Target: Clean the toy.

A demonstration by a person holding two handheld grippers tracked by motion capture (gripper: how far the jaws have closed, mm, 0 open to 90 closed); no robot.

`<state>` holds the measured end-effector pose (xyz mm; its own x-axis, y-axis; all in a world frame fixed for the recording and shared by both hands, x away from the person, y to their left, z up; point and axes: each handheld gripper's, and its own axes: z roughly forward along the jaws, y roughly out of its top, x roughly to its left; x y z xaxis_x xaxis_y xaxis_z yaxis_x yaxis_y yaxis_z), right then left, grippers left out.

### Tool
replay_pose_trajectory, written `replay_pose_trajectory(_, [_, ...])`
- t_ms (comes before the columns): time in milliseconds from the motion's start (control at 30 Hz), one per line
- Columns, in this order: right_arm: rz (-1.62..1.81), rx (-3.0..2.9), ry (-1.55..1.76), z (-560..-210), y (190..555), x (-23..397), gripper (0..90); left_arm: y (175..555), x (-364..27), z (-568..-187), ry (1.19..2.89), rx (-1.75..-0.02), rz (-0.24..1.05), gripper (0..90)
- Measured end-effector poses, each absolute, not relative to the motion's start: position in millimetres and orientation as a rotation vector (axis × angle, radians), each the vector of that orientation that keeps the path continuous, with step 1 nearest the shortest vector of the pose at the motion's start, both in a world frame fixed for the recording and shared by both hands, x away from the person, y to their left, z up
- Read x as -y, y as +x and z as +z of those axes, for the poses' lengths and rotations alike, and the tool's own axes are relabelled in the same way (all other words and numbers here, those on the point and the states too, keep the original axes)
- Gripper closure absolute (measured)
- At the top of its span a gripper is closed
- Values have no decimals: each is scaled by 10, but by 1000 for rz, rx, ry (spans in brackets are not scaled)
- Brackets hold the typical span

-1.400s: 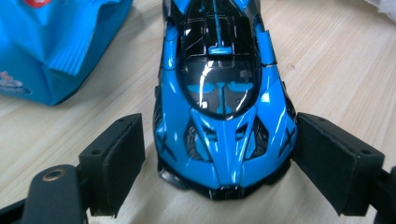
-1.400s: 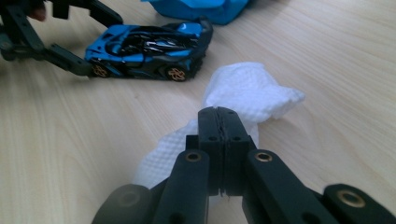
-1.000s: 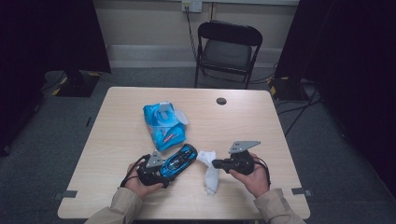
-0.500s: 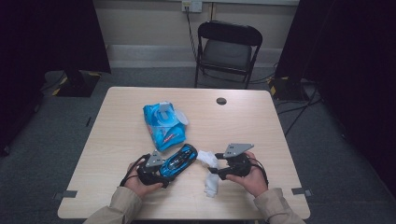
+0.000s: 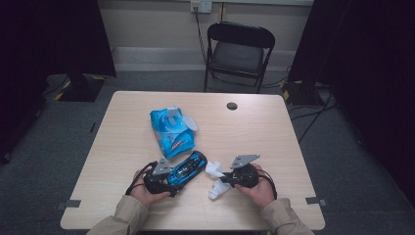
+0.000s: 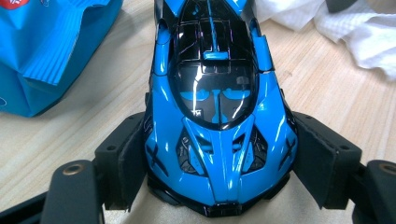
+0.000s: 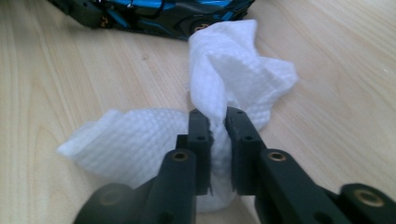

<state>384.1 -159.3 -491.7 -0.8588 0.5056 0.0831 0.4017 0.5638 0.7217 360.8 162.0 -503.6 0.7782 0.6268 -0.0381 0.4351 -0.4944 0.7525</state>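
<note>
Counts, high view unless noted:

- Toy cars: 1, blue w/ black glass, blue toy sports car (image 5: pixel 187 169), near-left of table centre; also in left gripper view (image 6: pixel 219 116).
- White wipes: 1, crumpled white wet wipe (image 5: pixel 214 178), just right of the car; also in right gripper view (image 7: pixel 224 98).
- Wipe packs: 1, blue wet-wipe pack (image 5: pixel 171 131), far side of the car, lid flap up.
- Grippers: 2, left gripper (image 5: pixel 161 180) & right gripper (image 5: pixel 226 178), both at near edge.
- Hands: 2, one per gripper.
- Tables: 1, wooden table (image 5: pixel 264 132).
- Black round caps on the table: 1, small black disc (image 5: pixel 232 105), far right part.
- Chairs: 1, black folding chair (image 5: pixel 237 54), beyond far edge.
- Wall sockets: 1, wall outlet (image 5: pixel 200 5), far wall.
</note>
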Motion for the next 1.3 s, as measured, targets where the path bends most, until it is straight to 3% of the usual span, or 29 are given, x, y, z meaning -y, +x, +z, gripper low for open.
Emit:
replay_pose_trajectory(200, [1356, -2616, 837, -4666, 3807, 1565, 850, 3611, -1618, -5034, 2171, -786, 304, 253])
replay_pose_trajectory(500, [1532, -2620, 780, -4349, 3784, 1167, 850, 3597, -1608, -5038, 2165, -798, 314, 255])
replay_pose_trajectory(967, [1625, -2558, 897, -4505, 3968, 594, 849, 3588, -1603, -5039, 2162, -805, 317, 255])
replay_pose_trajectory(1300, [1488, -2711, 782, -4823, 3862, 322, 847, 3589, -1608, -5037, 2165, -805, 320, 254])
